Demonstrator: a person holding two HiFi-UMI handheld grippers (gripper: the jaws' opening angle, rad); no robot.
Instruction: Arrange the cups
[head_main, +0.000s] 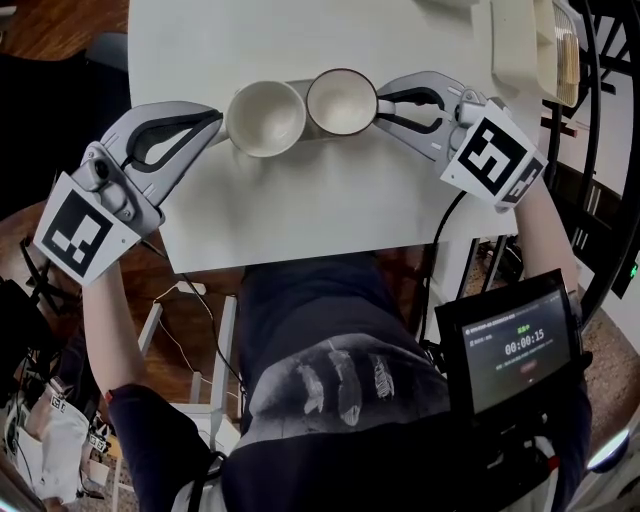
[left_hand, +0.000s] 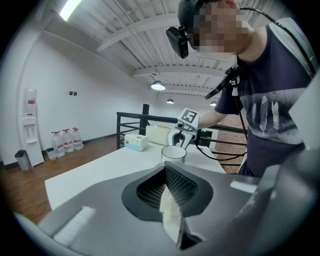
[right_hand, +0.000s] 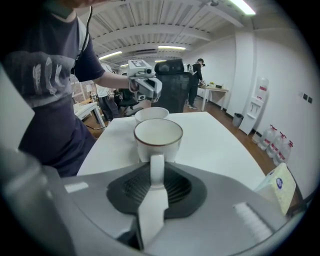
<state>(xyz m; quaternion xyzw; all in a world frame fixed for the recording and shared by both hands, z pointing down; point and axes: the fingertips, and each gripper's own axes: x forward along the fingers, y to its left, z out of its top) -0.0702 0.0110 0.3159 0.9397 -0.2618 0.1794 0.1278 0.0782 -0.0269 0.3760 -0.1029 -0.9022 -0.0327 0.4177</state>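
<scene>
Two cups stand close together on the white table. The plain white cup is on the left. My left gripper is shut, its tips at that cup's left side; no handle shows between them. The brown-rimmed cup is on the right, and my right gripper is shut on its handle. In the right gripper view this cup fills the middle, with the white cup behind it. Over my left gripper one cup rim shows. Whether the held cup rests on the table is hidden.
A pale box and a white box sit at the table's far end, with a black railing behind. Other things lie at the table's top right corner. The table's near edge runs just in front of my body.
</scene>
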